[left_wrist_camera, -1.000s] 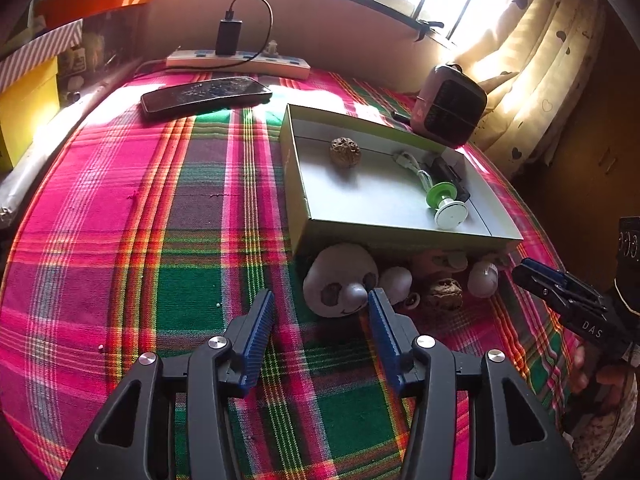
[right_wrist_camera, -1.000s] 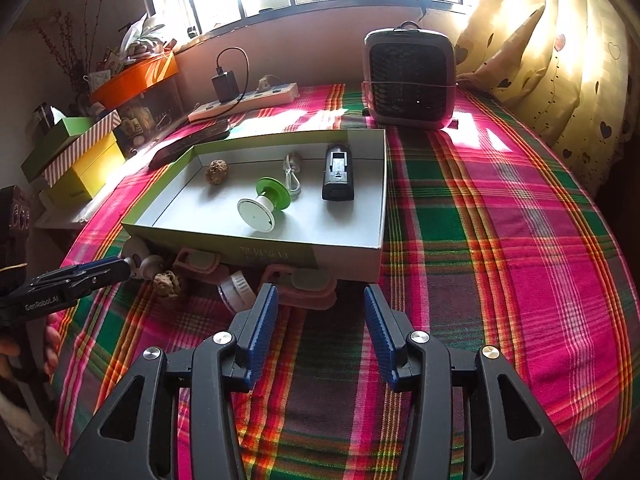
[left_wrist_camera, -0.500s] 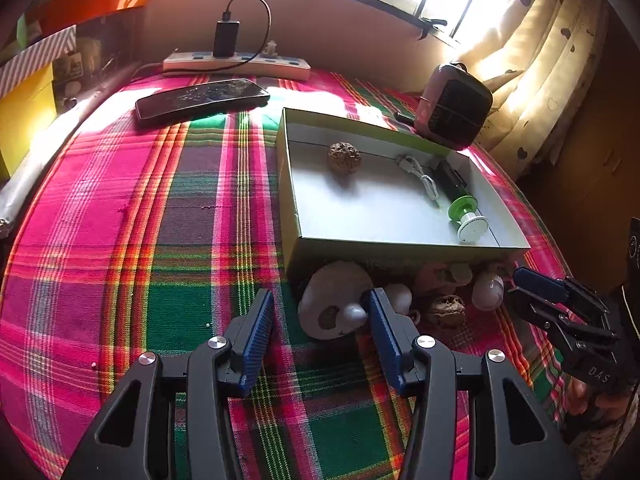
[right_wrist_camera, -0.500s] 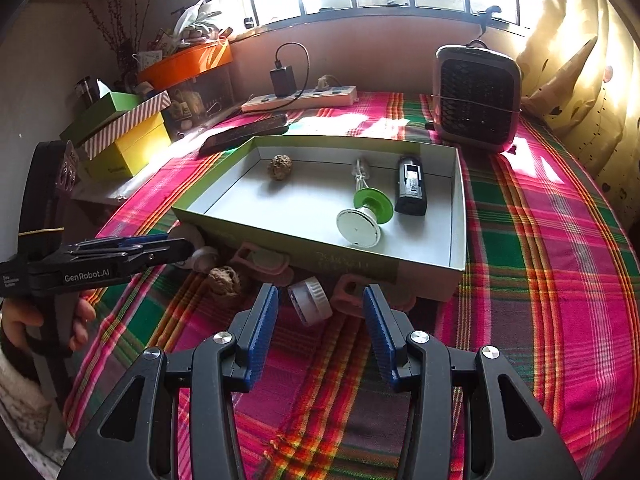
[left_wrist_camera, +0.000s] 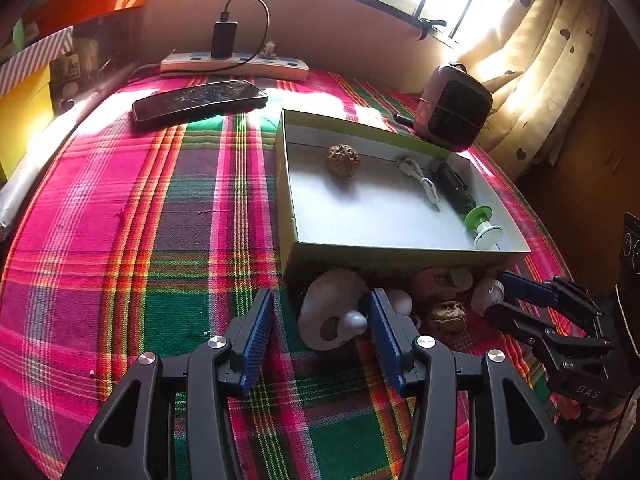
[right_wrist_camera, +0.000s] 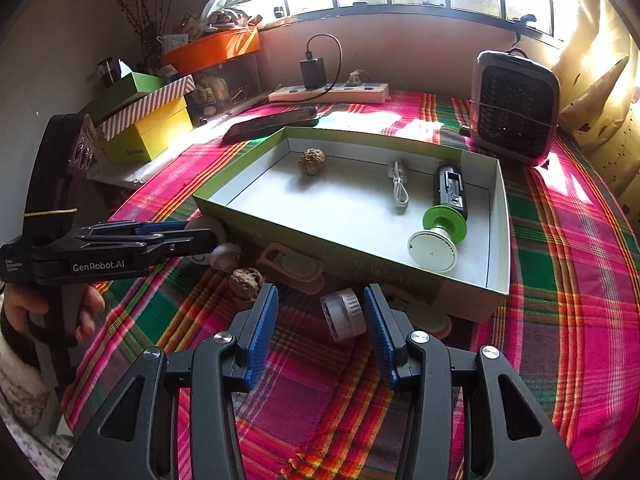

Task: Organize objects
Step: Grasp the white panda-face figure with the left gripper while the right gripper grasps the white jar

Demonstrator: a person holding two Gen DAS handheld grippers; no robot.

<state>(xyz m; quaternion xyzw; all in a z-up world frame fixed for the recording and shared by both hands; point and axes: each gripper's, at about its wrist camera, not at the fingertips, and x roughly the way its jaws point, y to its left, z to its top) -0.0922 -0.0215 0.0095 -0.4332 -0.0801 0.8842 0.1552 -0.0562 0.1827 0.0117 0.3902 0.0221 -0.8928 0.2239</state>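
Your left tongs (left_wrist_camera: 320, 320) stand open above the plaid cloth (left_wrist_camera: 160, 240) on the counter, with nothing pressed between the blue pads; the white curved piece (left_wrist_camera: 328, 316) lies on the cloth just ahead of them, near the right pad, close against the near wall of the box (left_wrist_camera: 384, 254). Your right tongs (right_wrist_camera: 318, 314) are open too; the small clear jar with the ribbed white cap (right_wrist_camera: 344, 314) lies on its side between their fingers, and I cannot tell whether the right pad touches it; no grip shows.

The open box sits in the middle of the counter, and in it lie a walnut (right_wrist_camera: 311, 162) towards the far corner, a coiled white cable (right_wrist_camera: 399, 188), a black device (right_wrist_camera: 450, 192) and a green-and-white spool (right_wrist_camera: 438, 238) towards the right wall.

Along the near wall of the box, outside it, the loose things lie on the cloth: a second walnut (right_wrist_camera: 246, 280), a pink holder (right_wrist_camera: 292, 266), a small white bulb-shaped thing (right_wrist_camera: 226, 256), and the jar; a further pink piece (right_wrist_camera: 434, 324) shows behind your right finger.

At the far edge of the counter a power strip (right_wrist_camera: 328, 94) with a charger lies under the window; a phone (left_wrist_camera: 200, 100) lies nearer; a small heater (right_wrist_camera: 514, 108) stands in the far right corner.
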